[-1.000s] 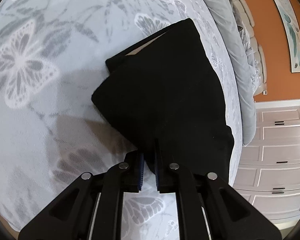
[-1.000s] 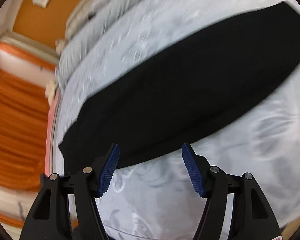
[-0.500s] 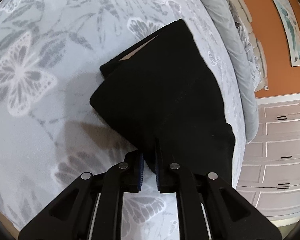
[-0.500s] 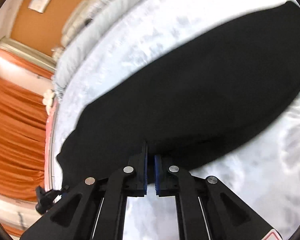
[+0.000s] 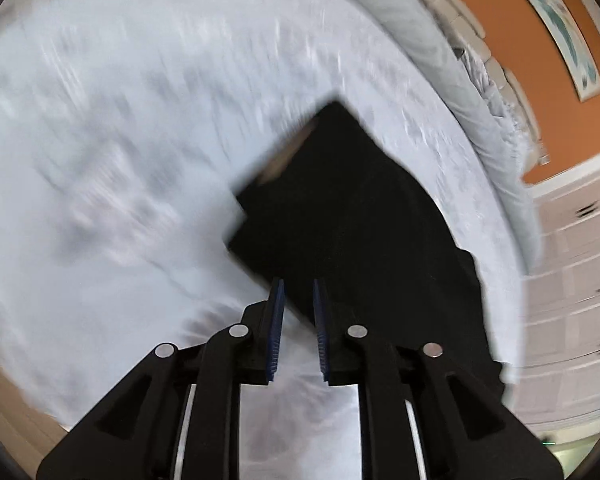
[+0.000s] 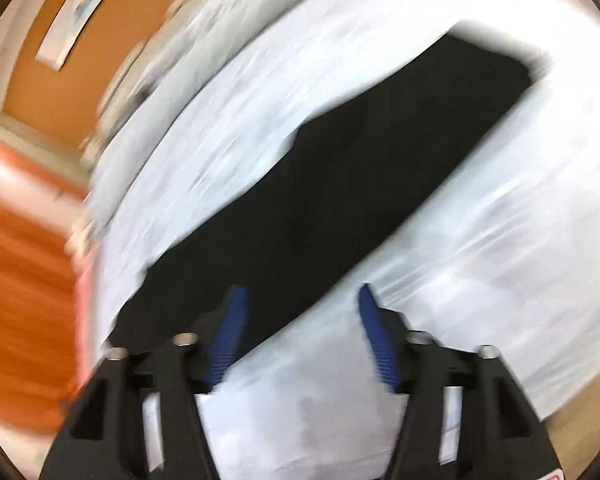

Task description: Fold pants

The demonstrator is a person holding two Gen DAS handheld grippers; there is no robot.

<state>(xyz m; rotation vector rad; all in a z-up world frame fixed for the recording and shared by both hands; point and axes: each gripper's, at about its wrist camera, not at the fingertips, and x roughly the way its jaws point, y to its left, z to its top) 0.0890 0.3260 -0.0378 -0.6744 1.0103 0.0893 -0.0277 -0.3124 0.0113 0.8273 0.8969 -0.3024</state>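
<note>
Both tools look like they've let go of the black pants (image 5: 352, 232), so I'd call this the gap between folds. The pants lie on the bed (image 5: 120, 160) on a pale printed cover, already doubled lengthwise into one long dark strip, as the right wrist view shows (image 6: 340, 208).

Left tool (image 5: 299, 300): its jaws have just been opening, and now there's a narrow gap between the blue pads. The near edge of the cloth shows in that gap, but the pads don't seem to be pressing on it. Everything's blurry, so take that with some salt.

Right tool (image 6: 300, 300): jaws have just been opening too, standing wide, with the lower edge of the strip between them and nothing pinched.

Next move, my guess: a crosswise fold. That calls for each tool to bite a corner at the same end of the strip, then carry it over to the other end evenly so the layers don't slide apart.
</note>
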